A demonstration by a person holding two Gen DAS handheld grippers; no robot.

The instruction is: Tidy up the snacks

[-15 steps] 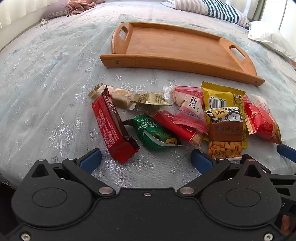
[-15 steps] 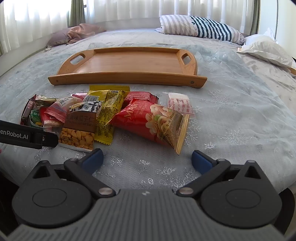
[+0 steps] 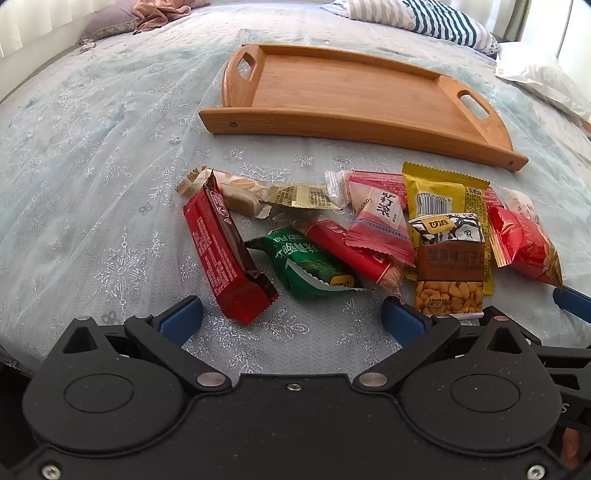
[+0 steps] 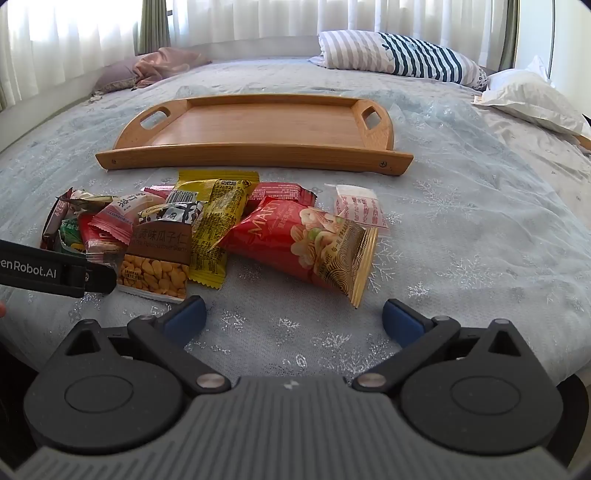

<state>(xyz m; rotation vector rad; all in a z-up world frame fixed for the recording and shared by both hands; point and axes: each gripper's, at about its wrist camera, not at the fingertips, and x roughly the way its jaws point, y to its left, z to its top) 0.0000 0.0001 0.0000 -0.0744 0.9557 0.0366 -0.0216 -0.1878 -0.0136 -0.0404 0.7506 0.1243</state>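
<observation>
Snowflake bedspread [image 4: 461,221], wooden tray [image 4: 258,125], striped pillow [image 4: 399,59], curtained window [image 4: 240,18]

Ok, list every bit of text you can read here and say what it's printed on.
"MART", cut off by a fold: red nut bag.
"NATURE": same bag's gold end.
"蟹黄味瓜子仁": brown seed packet.
"enRobot.AI", start cut off by the frame edge: left gripper, seen in the right wrist view.
"打滚", the character before it unclear: pink packet.
Barcode digits on the yellow packet, and all fine print on the other wrappers: too small to read.
</observation>
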